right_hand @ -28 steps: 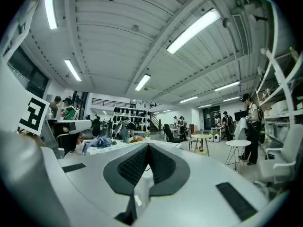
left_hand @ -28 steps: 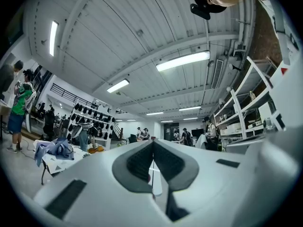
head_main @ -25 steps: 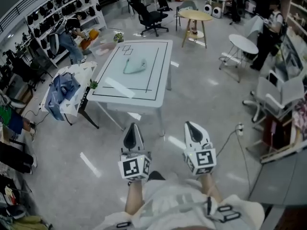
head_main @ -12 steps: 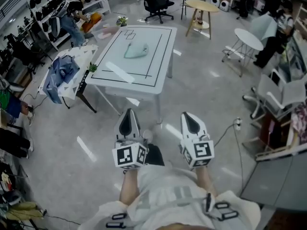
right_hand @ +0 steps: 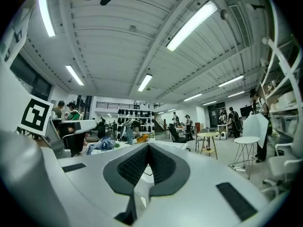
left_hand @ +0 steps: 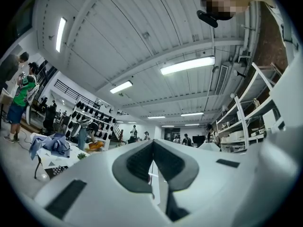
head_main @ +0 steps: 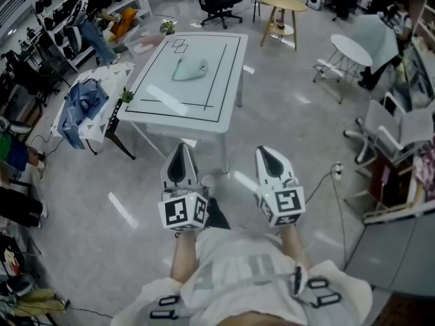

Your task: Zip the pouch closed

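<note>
You're holding the left hand-held gripper (head_main: 181,153) and right hand-held gripper (head_main: 269,156) pinched together and empty, seemingly because the pale green fabric pouch (head_main: 189,70) is lying well apart, toward the white counter's (head_main: 178,117) far edge.

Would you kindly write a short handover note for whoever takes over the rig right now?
Left gripper: shut, empty, held in front of the body.
Right gripper: shut, empty, beside it.
Pouch: lies flat on the white table ahead, well clear of both grippers; its zip is too small to read.
Done: nothing, pouch untouched.
Left: step up to the table, steady the pouch, pull the zip closed.
</note>
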